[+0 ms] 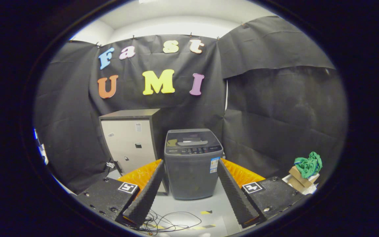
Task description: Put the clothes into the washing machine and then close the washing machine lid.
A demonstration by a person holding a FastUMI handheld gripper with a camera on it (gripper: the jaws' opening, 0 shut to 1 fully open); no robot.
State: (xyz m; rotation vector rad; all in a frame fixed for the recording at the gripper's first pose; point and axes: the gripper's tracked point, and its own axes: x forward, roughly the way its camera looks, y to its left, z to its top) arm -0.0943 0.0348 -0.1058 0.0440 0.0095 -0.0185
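The black cloth wall [275, 108] hangs behind everything. The washing machine [192, 163] is the main thing here, a dark grey box that stands on the pale floor [189, 205] in front of that wall. Its lid [189, 140] lies flat on top, shut. Just beside the washing machine, on its left and a bit further back, stands a cabinet [130, 141] with a pale door and a dark top.

The gripper [189, 194] points at the washing machine from well in front of it. Its two fingers [145, 197] are spread wide, with nothing between them but the floor and the machine's front.

Well off to the right of the washing machine sits a stack of cardboard boxes [299, 179]. The green clothes [309, 164] lie bunched up on top of those boxes.

Thin black cables [173, 222] curl on the floor in front of the washing machine, near the fingers.
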